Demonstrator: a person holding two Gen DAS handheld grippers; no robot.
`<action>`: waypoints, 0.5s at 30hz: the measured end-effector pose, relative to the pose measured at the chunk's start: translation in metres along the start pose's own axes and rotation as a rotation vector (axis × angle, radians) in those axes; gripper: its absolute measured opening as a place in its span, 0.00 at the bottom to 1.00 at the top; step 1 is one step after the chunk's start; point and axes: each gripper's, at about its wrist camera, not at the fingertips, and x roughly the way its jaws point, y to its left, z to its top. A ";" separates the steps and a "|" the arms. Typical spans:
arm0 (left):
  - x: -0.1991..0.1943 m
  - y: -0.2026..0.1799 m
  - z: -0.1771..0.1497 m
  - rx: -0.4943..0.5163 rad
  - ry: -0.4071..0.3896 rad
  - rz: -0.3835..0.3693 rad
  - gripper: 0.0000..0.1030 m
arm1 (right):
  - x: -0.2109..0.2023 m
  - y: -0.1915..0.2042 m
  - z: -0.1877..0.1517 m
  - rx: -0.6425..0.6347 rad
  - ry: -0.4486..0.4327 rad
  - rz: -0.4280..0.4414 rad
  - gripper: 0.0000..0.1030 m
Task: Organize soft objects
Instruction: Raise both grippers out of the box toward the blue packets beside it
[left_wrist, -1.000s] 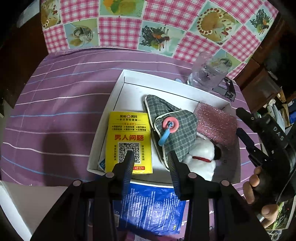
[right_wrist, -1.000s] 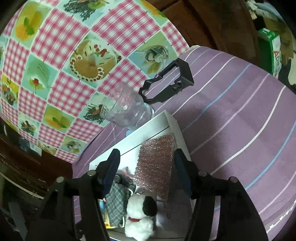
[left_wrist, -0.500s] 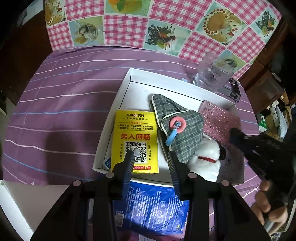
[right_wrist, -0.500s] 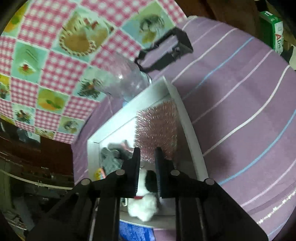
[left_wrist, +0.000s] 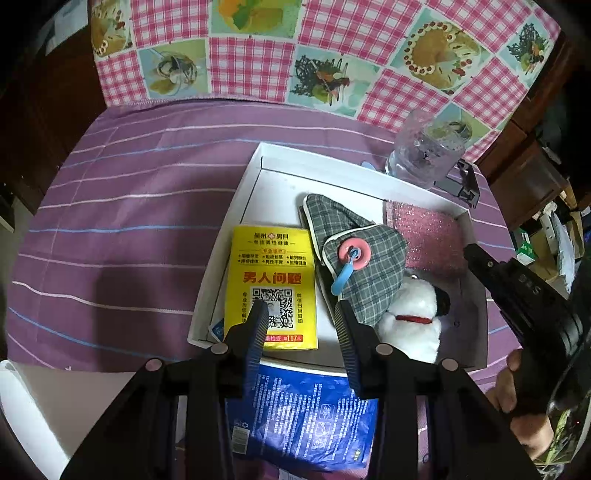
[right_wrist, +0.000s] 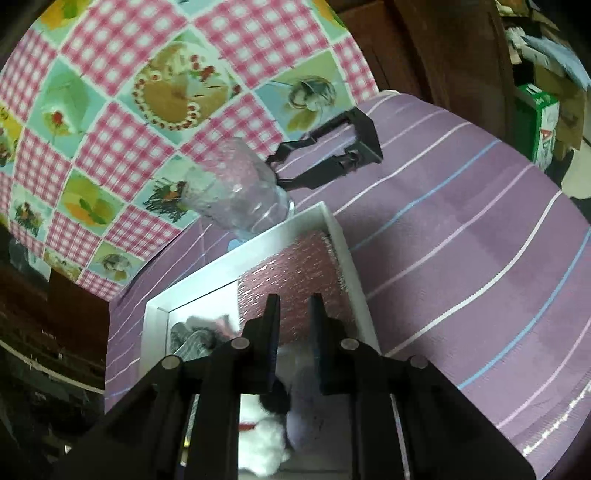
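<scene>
A white box on the purple striped cloth holds a yellow packet, a grey plaid pouch with a pink ring, a white plush dog and a pink glittery sponge. My left gripper hovers open over the box's near edge, with nothing between its fingers. A blue packet lies on the cloth under it. My right gripper hangs above the sponge, its jaws a narrow gap apart and empty. The plush dog shows below it.
A clear glass jar stands just behind the box's far right corner, with a black plastic frame beside it. A checked picture cloth covers the back. A white surface sits at the near left. A hand holds the right gripper.
The right gripper's jaws have drawn from wide apart to a narrow gap, and it has swung in over the sponge end of the box. The left gripper has stayed put.
</scene>
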 end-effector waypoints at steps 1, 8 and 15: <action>-0.002 -0.001 0.000 0.004 -0.004 -0.003 0.36 | -0.002 0.003 -0.001 -0.012 0.009 0.004 0.17; -0.015 -0.009 -0.001 0.018 -0.023 0.012 0.36 | -0.017 0.030 -0.016 -0.115 0.083 -0.008 0.17; -0.028 -0.011 -0.007 0.020 -0.014 -0.001 0.36 | -0.043 0.040 -0.024 -0.128 0.179 -0.025 0.17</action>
